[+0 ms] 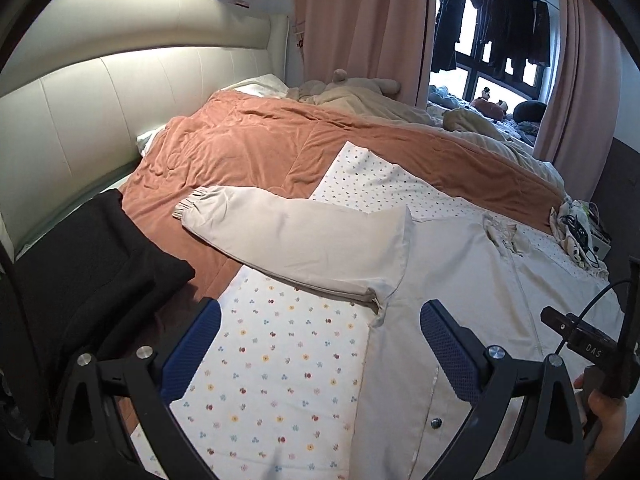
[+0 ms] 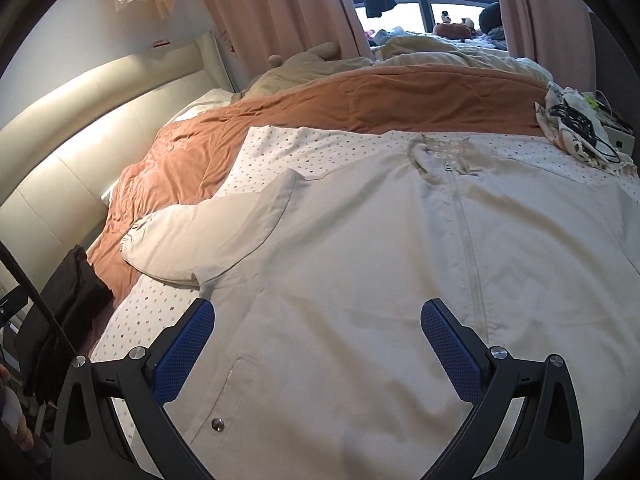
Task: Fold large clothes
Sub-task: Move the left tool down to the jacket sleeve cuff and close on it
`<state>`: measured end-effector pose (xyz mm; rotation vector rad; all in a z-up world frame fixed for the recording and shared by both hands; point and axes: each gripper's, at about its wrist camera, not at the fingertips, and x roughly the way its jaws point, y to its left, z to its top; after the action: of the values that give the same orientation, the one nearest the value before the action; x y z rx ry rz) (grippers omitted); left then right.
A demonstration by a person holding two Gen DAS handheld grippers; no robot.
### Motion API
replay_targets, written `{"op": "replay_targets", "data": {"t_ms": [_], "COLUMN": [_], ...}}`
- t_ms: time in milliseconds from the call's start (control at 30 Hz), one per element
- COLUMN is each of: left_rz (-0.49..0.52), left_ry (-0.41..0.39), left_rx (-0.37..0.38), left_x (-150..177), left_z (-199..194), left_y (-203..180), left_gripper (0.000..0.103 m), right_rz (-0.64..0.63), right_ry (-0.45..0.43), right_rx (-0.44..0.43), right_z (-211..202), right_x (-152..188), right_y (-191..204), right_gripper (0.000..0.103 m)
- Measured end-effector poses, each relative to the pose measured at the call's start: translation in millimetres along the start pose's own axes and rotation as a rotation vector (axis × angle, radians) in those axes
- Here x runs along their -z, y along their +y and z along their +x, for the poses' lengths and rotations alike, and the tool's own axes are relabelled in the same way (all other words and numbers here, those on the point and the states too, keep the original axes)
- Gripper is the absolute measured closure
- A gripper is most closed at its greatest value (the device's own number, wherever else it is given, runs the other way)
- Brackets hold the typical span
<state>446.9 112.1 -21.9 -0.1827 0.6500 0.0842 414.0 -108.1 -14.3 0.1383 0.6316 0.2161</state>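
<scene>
- While the jacket (image 2: pixel 360 240) lies zipped and front-up on the dotted sheet (image 1: pixel 280 360) atop the orange bedspread (image 1: pixel 240 148), we judge no fold has been made yet.
- We hold the left gripper (image 1: pixel 320 344) wide and empty above the underarm.
- Our right gripper (image 2: pixel 318 344) is also spread, holding nothing, over the hem.
- Next, we would pinch the outstretched sleeve (image 1: pixel 280 236) near its cuff and carry it across the chest.
</scene>
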Motion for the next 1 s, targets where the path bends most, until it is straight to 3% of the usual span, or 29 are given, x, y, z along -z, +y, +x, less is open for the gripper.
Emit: {"op": "replay_targets", "data": {"t_ms": [133, 200, 367, 433, 500, 867, 1000], "left_rz": [-0.009, -0.026, -0.104, -0.134, -0.163, -0.278, -0.309], "left_ry": [0.049, 0.084, 0.169, 0.203, 0.246, 0.398, 0.392], "left_rx": [-0.003, -0.012, -0.008, -0.02, -0.025, -0.048, -0.063], "left_x": [-20.6, -29.8, -44.2, -41.9, -36.8, -3.0, 2.0], "left_z": [36.9, 57.4, 113.1, 135.4, 157.5, 255.1, 273.9], "left_y": [2.5, 6.6, 20.4, 26.3, 32.0, 54.5, 61.5], "left_gripper": [0.008, 0.018, 0.025, 0.028, 0.039, 0.04, 0.04], "right_rz": [0.017, 0.034, 0.043, 0.04, 0.041, 0.072, 0.092], "right_ry": [0.032, 0.059, 0.121, 0.161, 0.193, 0.274, 0.275], "right_rx": [-0.03, -0.047, -0.069, -0.077, -0.084, -0.113, -0.119], "right_z": [36.7, 53.6, 97.0, 116.9, 135.2, 202.1, 209.9], "right_x": [-11.3, -14.4, -28.3, -31.8, -35.2, -47.4, -51.4], "right_y": [0.9, -1.1, 1.9, 2.1, 5.5, 9.5, 11.1], "right_gripper": [0.0, 0.0, 0.017, 0.032, 0.039, 0.041, 0.041]}}
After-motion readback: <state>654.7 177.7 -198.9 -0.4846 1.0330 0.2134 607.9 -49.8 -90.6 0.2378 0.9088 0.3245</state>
